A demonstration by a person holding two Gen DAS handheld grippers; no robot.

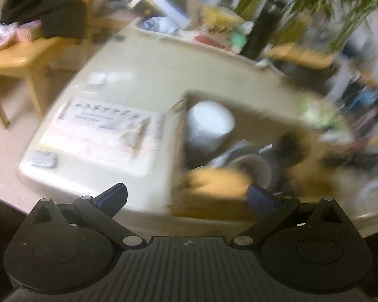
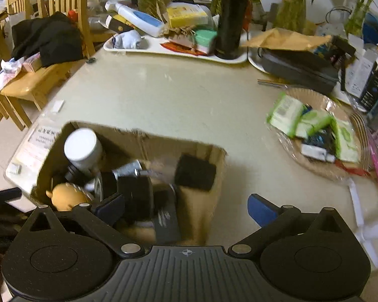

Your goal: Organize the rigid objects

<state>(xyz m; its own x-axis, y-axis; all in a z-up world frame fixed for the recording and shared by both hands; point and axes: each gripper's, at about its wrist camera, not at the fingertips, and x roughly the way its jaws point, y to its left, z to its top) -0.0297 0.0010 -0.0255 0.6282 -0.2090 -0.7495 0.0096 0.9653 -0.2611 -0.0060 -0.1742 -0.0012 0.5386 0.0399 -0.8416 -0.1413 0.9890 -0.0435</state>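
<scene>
So both tools are spread wide right now with nothing between the pads. The left tool (image 1: 186, 200) sits at the bottom of its frame, over the near edge of the open brown cardboard box (image 1: 181, 136), and that view is really smeared so details are rough. The right tool (image 2: 186, 209) is in the lower middle of its own frame, its left blue pad over the box (image 2: 214, 176) and its right pad over the bare beige worktop (image 2: 176, 95).

The box is where the rigid stuff sits, in the lower left of the right wrist view. Inside it: a white cylindrical plastic jar (image 2: 82, 148) standing at the upper left corner, a small tan pig-shaped figurine (image 2: 65, 197) at the lower left, a black rectangular block (image 2: 195, 172) leaning against the right wall, plus a jumble of dark items in the middle that I can't make out individually.

Further back, upper centre, a tall black thermos flask (image 2: 231, 17) stands upright on a white tray (image 2: 163, 49). On the right edge there's a woven round basket (image 2: 315, 168) with green-and-white packets (image 2: 287, 113). A wooden chair (image 2: 37, 80) with dark clothes on it is at the upper left
</scene>
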